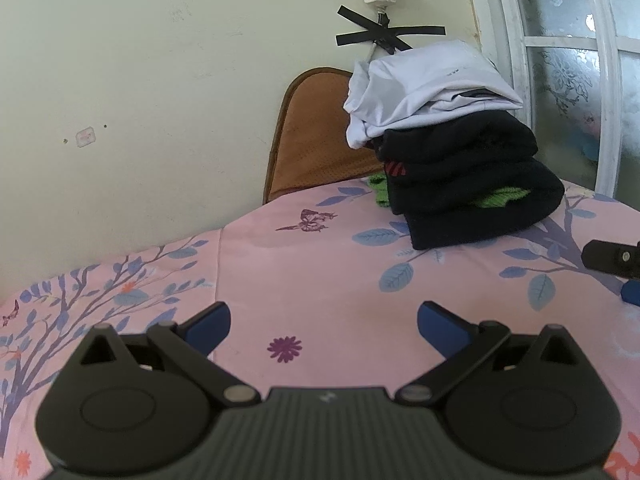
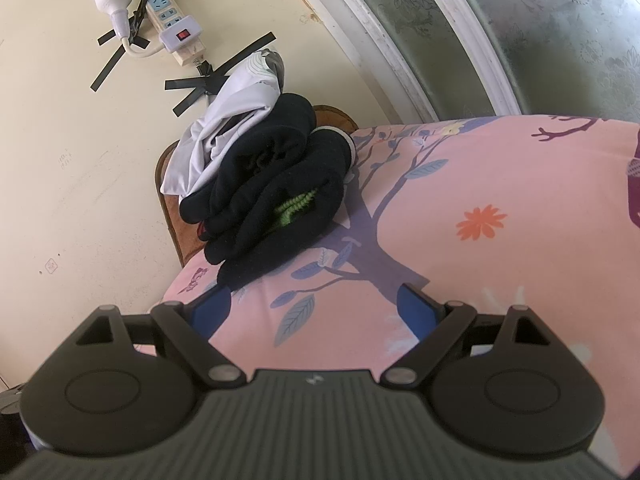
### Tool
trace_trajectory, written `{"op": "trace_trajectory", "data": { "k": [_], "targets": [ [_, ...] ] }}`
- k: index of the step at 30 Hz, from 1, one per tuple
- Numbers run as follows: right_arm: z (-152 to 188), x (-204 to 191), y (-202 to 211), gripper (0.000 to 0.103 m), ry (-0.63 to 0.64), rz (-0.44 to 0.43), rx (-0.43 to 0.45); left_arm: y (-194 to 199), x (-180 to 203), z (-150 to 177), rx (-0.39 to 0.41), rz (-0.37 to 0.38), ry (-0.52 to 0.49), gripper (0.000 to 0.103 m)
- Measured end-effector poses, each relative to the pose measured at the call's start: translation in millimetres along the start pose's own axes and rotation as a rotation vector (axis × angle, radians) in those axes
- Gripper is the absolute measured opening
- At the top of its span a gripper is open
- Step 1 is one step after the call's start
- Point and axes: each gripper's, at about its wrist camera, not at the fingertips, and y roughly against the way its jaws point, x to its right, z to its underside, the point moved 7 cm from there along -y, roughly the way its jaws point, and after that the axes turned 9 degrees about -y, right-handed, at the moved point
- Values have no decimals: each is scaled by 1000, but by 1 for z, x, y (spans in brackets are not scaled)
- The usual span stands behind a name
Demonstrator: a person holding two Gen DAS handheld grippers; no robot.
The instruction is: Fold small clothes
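A stack of clothes (image 1: 460, 168) sits at the far side of the bed (image 1: 312, 264) against the wall: dark fleece-like pieces below with a strip of green knit (image 2: 296, 206) caught between them, and a pale thin garment (image 1: 424, 88) slumped on top. Both the left gripper (image 1: 324, 322) and the right gripper (image 2: 314, 306) stand spread with nothing between their jaws, over bare sheet short of the pile. The clothes look soft, light and limp, so they will likely sag and drag; the pale top piece seems best pinched at a free edge or corner with each gripper and lifted clear, since it may be slippery.
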Motion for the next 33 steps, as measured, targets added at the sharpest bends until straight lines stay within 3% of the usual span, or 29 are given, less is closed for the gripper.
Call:
{"op": "trace_trajectory", "data": {
  "k": [7, 23, 33],
  "targets": [
    [0, 0, 0, 92, 0, 0, -1, -3, 1, 3, -37, 40, 16, 103],
    [2, 1, -2, 92, 5, 4, -5, 2, 5, 2, -26, 73, 11, 103],
    [2, 0, -2, 92, 10, 7, -6, -4, 9, 9, -107, 122, 26, 103]
  ]
}}
